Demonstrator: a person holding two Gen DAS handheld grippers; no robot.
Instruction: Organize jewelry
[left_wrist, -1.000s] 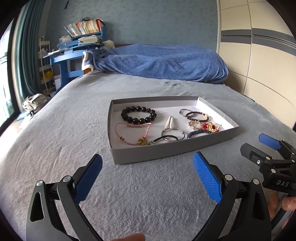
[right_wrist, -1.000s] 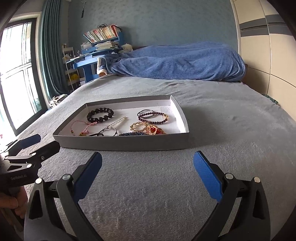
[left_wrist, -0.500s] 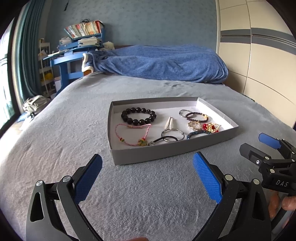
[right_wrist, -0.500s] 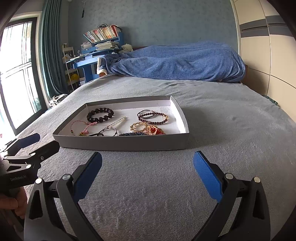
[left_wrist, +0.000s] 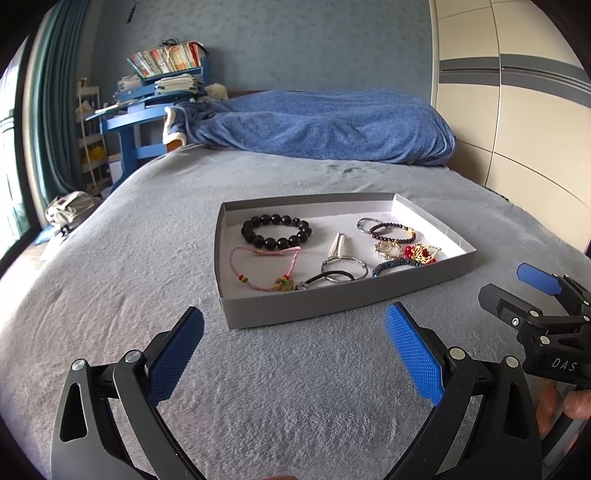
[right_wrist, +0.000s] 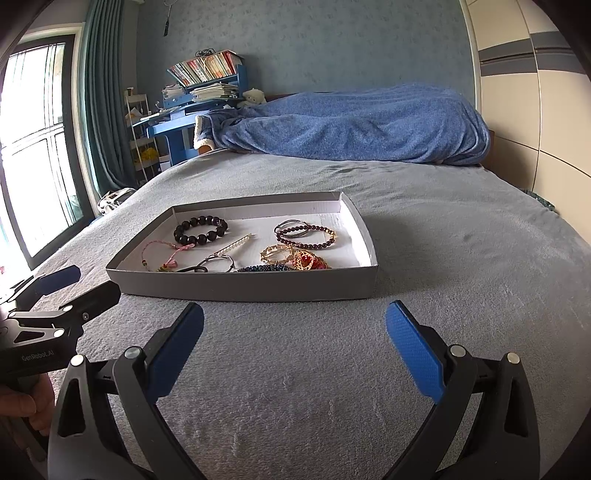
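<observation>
A shallow grey cardboard tray (left_wrist: 332, 301) (right_wrist: 243, 286) lies on the grey bed cover. In it are a black bead bracelet (left_wrist: 276, 231) (right_wrist: 200, 230), a pink cord bracelet (left_wrist: 266, 271) (right_wrist: 162, 254), a pearl hair clip (left_wrist: 338, 245) (right_wrist: 236, 243), a silver bangle (left_wrist: 344, 269), a dark red bead bracelet (left_wrist: 391, 229) (right_wrist: 306, 232), a blue bead bracelet (left_wrist: 391, 265) and a gold and red piece (left_wrist: 421, 253) (right_wrist: 306, 260). My left gripper (left_wrist: 293, 350) is open and empty just before the tray's near wall. My right gripper (right_wrist: 293, 350) is open and empty, right of the left one.
A rumpled blue blanket (left_wrist: 325, 125) lies across the far end of the bed. A blue desk with books (left_wrist: 147, 110) stands at the back left. A wardrobe (left_wrist: 517, 129) lines the right side. A window (right_wrist: 33, 147) is at the left.
</observation>
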